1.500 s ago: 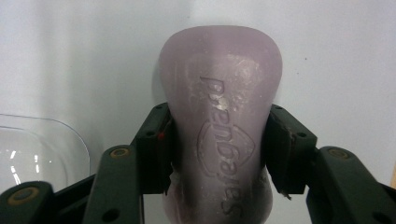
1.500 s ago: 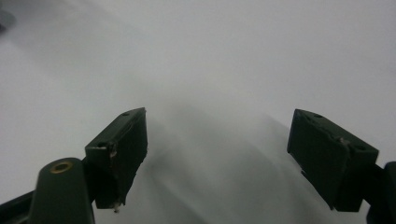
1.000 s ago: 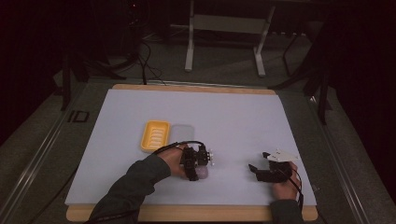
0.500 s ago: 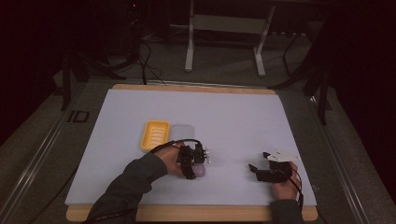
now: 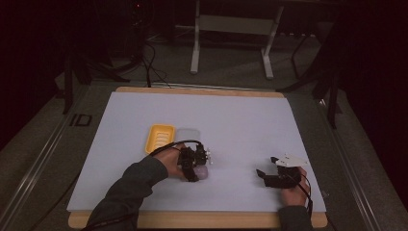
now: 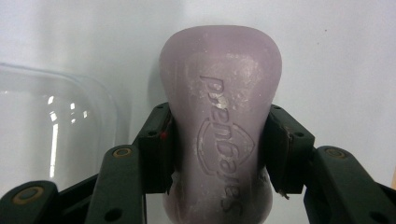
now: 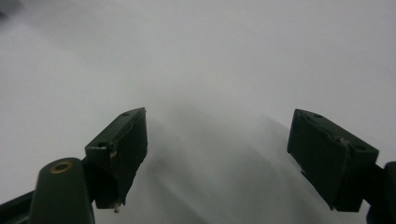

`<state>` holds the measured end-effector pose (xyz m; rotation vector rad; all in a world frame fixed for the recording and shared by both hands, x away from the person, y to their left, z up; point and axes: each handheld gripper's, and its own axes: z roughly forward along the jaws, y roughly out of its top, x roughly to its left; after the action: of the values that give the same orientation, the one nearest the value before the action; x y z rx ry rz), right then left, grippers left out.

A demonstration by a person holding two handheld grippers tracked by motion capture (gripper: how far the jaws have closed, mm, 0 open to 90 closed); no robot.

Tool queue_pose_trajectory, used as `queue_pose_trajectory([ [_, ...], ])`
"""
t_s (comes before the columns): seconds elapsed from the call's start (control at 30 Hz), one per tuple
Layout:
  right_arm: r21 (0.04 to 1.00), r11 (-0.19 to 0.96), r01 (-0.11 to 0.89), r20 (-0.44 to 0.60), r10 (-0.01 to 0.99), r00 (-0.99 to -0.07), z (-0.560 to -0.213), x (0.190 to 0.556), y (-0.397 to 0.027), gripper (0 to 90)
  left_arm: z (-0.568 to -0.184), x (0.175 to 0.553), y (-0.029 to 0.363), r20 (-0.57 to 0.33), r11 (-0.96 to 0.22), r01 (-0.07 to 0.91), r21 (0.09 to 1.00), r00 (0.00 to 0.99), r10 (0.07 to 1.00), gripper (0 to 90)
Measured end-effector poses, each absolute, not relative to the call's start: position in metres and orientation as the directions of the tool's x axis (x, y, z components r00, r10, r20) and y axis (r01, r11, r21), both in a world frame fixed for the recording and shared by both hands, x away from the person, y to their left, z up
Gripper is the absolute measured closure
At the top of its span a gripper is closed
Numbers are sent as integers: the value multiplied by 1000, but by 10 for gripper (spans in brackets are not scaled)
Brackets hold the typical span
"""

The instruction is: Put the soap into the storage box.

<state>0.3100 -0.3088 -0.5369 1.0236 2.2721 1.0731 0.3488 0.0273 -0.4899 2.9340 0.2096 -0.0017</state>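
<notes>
step: left gripper point(image 6: 219, 154) is clamping the lilac soap bar point(image 6: 219, 126) at its waist, near the table's point(image 5: 240, 120) front edge | right gripper point(image 7: 224, 158) is resting with jaws apart by the front right corner | advice: keep the squeeze even and carry level toward the yellow dish point(image 5: 159, 138), clearing the clear lid point(image 6: 51, 126)

Lilac soap bar point(image 6: 219, 135), waisted, embossed lettering facing up, flat on white table sheet beside clear lid.
</notes>
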Motion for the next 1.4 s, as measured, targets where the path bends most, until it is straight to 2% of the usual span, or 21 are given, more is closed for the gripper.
queue_pose_trajectory([
  [0.57,792,427,437,-64,769,-636,-537,310,-309,198,-473,354,45,-15,-955,192,225,981,194,500],
  [0.7,794,419,439,-55,770,-636,-537,310,-309,221,-467,355,49,-7,-951,201,233,979,205,500],
  [1.4,796,420,435,-55,767,-640,-537,310,-310,202,-444,364,61,14,-933,241,268,967,254,500],
])
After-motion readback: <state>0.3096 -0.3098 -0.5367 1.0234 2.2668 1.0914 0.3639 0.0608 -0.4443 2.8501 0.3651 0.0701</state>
